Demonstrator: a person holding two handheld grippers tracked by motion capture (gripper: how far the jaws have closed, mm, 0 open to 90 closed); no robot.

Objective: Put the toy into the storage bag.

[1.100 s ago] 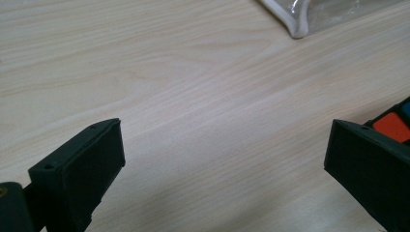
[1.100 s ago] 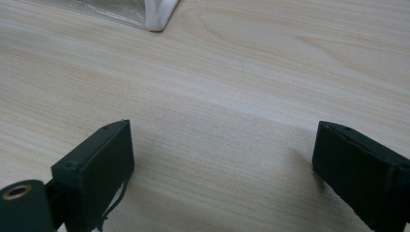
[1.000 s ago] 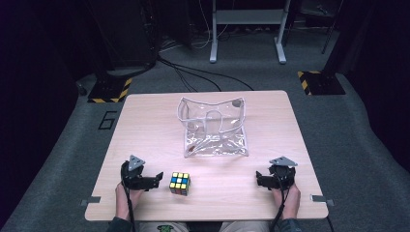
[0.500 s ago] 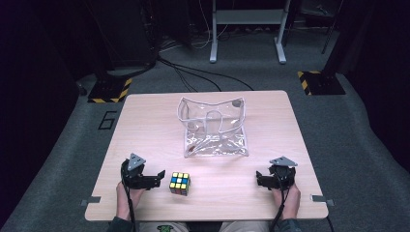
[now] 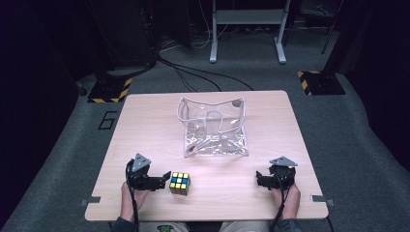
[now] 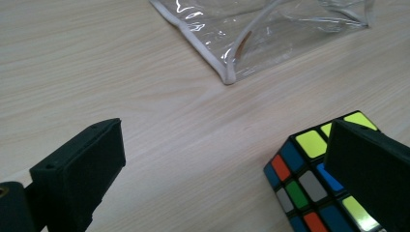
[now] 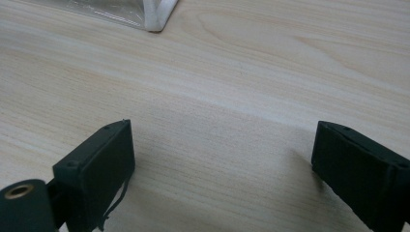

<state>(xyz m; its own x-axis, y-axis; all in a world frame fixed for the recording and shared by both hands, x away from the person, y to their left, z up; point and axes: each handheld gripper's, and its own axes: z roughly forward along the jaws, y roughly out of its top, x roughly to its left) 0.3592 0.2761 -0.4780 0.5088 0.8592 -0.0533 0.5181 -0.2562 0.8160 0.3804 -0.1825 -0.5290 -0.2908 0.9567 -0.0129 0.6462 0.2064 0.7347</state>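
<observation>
Jaws spread wide and empty on both, your left gripper (image 5: 162, 180) sits just beside the puzzle cube (image 5: 179, 183) at the table's (image 5: 145, 116) near edge, your right gripper (image 5: 261, 180) well apart, the clear bag (image 5: 214, 128) beyond

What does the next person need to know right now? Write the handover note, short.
Left claw: open, low at the table's near edge, one jaw beside the puzzle cube, not gripping it.
Right claw: open, holds nothing, over bare wood near the right front.
Clear plastic pouch: lies mid-table, beyond the cube, mouth apparently open.
Done: nothing picked up.
Left, probably: close on the cube, lift it, put it in the pouch.
</observation>
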